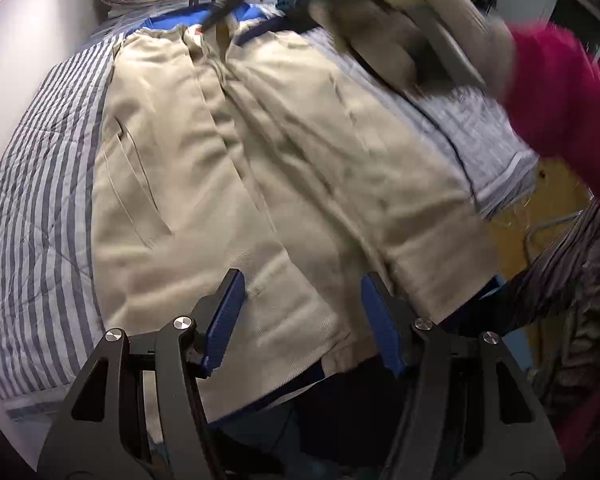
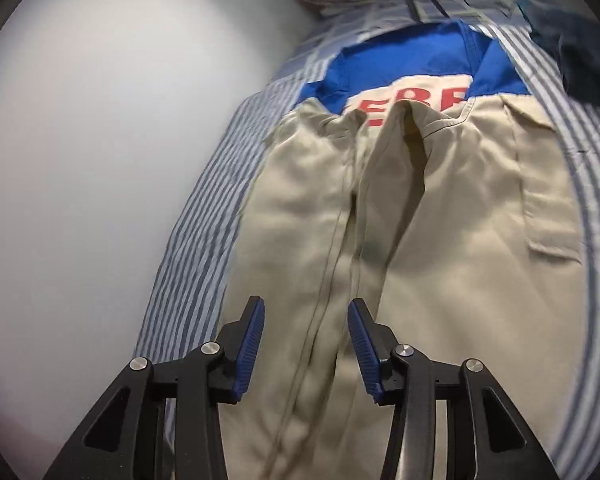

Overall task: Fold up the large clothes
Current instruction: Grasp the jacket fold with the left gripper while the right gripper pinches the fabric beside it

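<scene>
the beige cotton trousers [image 2: 400, 208] lie flat on the striped bedding [image 2: 204, 216], apparently folded once; both the left gripper [image 1: 303, 312] and right gripper [image 2: 306, 340] are released, so further folds remain.

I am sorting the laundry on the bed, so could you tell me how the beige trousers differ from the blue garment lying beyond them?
The beige trousers are plain khaki; the blue garment is bright blue with a white panel bearing red letters. The trousers are in full view, spread across the striped bedcover; the blue garment is mostly hidden, its near edge under the trousers' top. The trousers show a pocket and seams; the blue garment shows little detail. Both lie flat on the same bedcover.
</scene>
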Demonstrator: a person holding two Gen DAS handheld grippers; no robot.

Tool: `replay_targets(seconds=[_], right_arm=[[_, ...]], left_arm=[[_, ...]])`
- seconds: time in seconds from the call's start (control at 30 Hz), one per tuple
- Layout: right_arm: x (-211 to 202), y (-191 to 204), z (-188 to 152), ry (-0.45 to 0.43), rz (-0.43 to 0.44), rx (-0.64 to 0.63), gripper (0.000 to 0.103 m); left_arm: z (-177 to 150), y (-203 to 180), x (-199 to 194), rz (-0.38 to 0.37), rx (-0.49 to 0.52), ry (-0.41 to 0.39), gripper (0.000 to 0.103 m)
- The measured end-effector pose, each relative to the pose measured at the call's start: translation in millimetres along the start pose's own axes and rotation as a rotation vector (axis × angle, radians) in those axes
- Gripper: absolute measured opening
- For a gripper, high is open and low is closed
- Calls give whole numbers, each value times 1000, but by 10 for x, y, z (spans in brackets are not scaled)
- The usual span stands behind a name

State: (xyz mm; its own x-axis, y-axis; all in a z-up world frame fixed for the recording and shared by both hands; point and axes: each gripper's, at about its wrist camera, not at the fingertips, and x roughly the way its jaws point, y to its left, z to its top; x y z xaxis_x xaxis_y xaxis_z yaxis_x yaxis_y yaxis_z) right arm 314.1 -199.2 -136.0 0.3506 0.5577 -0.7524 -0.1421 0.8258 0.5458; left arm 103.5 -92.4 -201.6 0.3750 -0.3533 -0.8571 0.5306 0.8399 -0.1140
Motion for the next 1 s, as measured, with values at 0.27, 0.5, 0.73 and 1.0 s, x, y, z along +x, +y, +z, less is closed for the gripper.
replay_targets(seconds=[0.27, 0.5, 0.73, 1.0], right_arm=[[534, -174, 210, -16, -56, 70, 47], [482, 24, 328, -33, -53, -72, 0], [502, 71, 401, -2, -139, -93, 46], [742, 78, 431, 49, -100, -104, 1]], left_arm=[[-33, 229, 93, -35, -28, 6, 25], [-38, 354, -43, -105, -87, -21, 9], [-48, 408, -215, -138, -124, -58, 9], [-32, 507, -374, -201, -176, -106, 8]])
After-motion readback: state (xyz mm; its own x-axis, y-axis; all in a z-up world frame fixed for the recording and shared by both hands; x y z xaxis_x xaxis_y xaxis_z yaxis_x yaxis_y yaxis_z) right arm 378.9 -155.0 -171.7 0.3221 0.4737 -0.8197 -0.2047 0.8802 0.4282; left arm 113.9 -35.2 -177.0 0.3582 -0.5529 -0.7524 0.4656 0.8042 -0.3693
